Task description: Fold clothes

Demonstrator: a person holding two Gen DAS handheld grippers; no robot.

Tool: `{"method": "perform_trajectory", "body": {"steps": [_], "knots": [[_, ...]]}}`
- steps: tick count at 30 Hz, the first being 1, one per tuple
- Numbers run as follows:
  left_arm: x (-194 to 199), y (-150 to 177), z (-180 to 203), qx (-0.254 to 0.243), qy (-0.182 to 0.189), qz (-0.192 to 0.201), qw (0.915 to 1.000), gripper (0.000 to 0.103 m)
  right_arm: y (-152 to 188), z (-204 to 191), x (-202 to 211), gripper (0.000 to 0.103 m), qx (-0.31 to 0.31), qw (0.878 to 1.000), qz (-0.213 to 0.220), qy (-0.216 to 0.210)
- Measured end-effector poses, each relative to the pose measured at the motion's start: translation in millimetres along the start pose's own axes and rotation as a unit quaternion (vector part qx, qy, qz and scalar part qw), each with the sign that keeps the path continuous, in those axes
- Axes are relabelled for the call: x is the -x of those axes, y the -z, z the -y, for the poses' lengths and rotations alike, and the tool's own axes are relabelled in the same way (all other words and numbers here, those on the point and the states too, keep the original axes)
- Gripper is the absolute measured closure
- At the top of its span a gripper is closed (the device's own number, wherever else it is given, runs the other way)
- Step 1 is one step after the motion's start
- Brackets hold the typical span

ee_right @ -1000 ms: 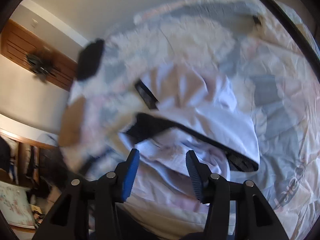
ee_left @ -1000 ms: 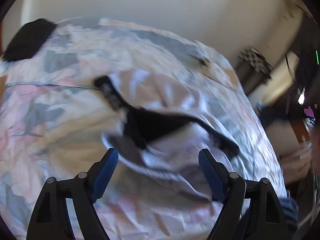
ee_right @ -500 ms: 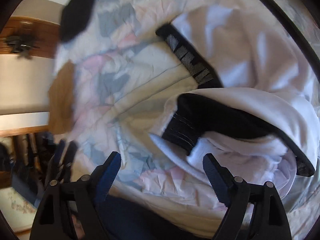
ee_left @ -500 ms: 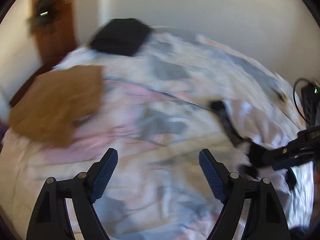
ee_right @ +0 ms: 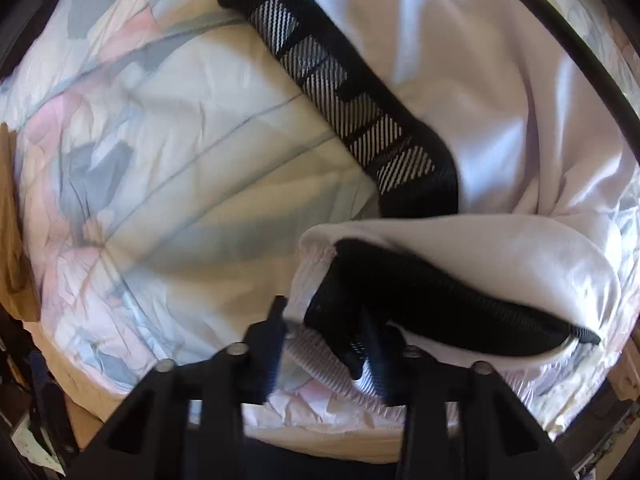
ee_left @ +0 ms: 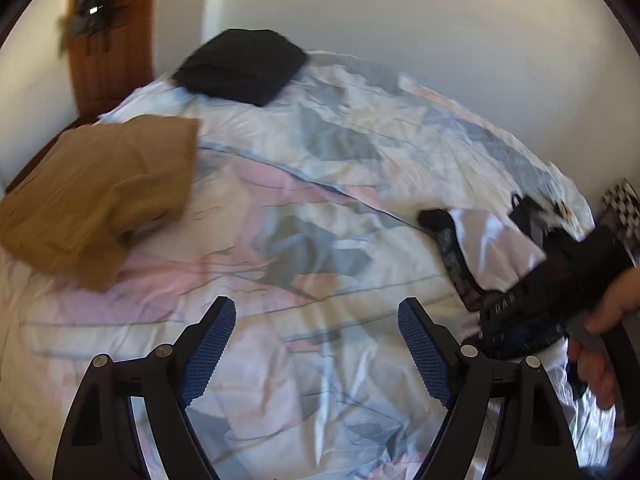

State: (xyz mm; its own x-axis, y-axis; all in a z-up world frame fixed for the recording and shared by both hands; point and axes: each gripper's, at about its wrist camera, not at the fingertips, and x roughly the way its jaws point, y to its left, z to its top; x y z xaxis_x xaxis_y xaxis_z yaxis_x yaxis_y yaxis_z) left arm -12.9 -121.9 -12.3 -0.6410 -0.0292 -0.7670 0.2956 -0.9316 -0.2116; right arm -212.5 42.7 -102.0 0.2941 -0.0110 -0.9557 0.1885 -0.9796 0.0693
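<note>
The right claw (ee_right: 324, 344) has dropped, its jaws just closing on the white garment's (ee_right: 500, 128) black-trimmed edge; left claw (ee_left: 316, 344) wide, empty.

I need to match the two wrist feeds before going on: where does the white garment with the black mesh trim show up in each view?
Left wrist: the white garment lies at the right edge, on the bedspread, partly behind the right gripper.
Right wrist: it fills the right half; the gripper's jaws have just been closing on its near hem.
Shared landmark: the black mesh strip along the garment's edge.
</note>
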Motion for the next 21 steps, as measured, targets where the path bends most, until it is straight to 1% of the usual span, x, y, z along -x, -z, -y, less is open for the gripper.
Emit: {"method": "perform_trajectory", "body": {"steps": [1,2,4,7,8,9,11,13,14,16,19,21], "knots": [[-1.8,0.3,3.2,-0.006,0.006,-0.002,1.0,0.02,1.7,2.8,6.4,0.088,0.006,1.0,0.012,-0.016],[-2.4,0.5,6.3,-0.011,0.014,-0.002,0.9998,0.02,3.9,5.9,13.8,0.088,0.012,0.999,0.025,-0.034],[-0.7,0.5,11.0,-0.017,0.028,0.003,0.9994,0.02,10.1,19.3,33.8,0.088,0.01,0.994,0.056,-0.092],[3.1,1.0,18.4,-0.029,0.045,0.012,0.9985,0.02,21.2,45.6,67.7,0.089,-0.008,0.978,0.101,-0.184],[4.5,1.5,21.3,-0.034,0.051,0.015,0.998,0.02,24.5,53.9,80.1,0.089,-0.014,0.97,0.117,-0.21],[6.7,2.1,24.6,-0.041,0.058,0.02,0.9973,0.02,29.3,65.1,98.6,0.089,-0.023,0.959,0.141,-0.243],[12.4,2.5,30.6,-0.053,0.073,0.032,0.9954,0.02,36.8,81.2,132.4,0.089,-0.035,0.939,0.177,-0.294],[19.3,3.9,38.9,-0.068,0.09,0.044,0.9926,0.02,48.4,96.4,168.7,0.089,-0.044,0.914,0.213,-0.344],[22.6,4.7,43.4,-0.076,0.098,0.05,0.991,0.02,54.1,102.1,186.0,0.089,-0.046,0.902,0.23,-0.361],[27.9,7.6,53.3,-0.092,0.114,0.058,0.9875,0.02,68.7,115.0,226.5,0.089,-0.049,0.883,0.273,-0.378],[35.4,19.5,79.8,-0.148,0.127,0.068,0.9784,0.02,92.5,125.6,271.5,0.089,-0.047,0.859,0.324,-0.394],[37.7,27.9,96.1,-0.187,0.133,0.069,0.9709,0.02,110.1,131.6,295.9,0.089,-0.042,0.849,0.339,-0.403]]}}
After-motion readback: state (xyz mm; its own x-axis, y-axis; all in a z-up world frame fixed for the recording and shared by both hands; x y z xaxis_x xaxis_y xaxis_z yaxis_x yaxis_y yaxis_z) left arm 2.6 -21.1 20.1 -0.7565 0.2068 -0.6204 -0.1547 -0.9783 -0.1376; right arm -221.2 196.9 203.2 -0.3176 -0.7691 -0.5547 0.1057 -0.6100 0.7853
